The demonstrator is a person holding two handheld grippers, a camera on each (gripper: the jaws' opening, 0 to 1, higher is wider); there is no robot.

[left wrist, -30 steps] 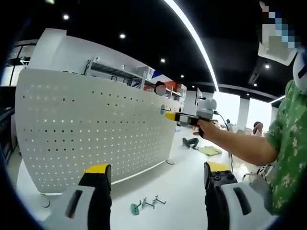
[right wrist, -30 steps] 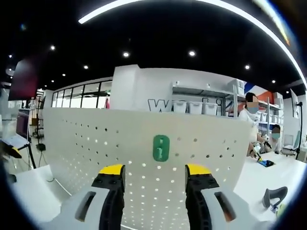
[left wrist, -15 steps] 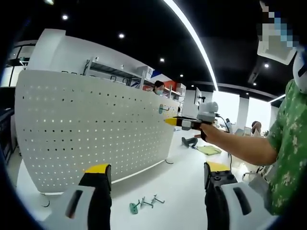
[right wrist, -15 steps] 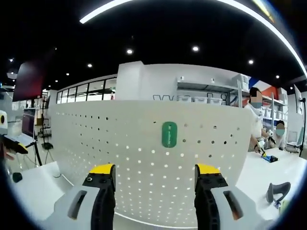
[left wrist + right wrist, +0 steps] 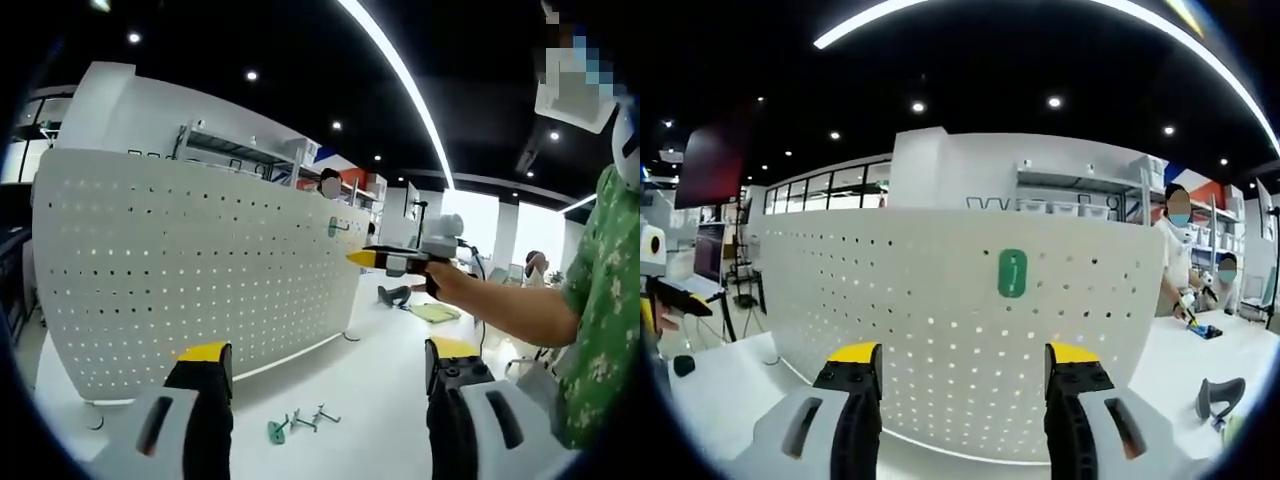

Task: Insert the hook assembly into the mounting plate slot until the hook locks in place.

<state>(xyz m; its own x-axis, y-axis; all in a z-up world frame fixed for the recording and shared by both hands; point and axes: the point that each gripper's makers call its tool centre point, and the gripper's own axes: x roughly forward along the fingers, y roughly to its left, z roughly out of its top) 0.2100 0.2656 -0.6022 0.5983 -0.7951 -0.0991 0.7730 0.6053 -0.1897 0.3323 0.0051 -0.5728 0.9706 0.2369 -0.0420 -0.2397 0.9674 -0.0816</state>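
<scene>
Here, with one hook (image 5: 1012, 273) seated upper centre on the board (image 5: 940, 330), both the left gripper (image 5: 325, 400) and right gripper (image 5: 965, 395) gape empty; next, grasp a spare hook (image 5: 300, 424) squarely by its plate.

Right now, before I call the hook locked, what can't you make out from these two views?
- Green hook on the pegboard: right gripper view faces it head-on, so how it seats in the holes is hidden; in left gripper view it is too small.
- Spare hooks on the table: too small to count, left gripper view.
- Pegboard's back: hidden by the panel itself.
</scene>
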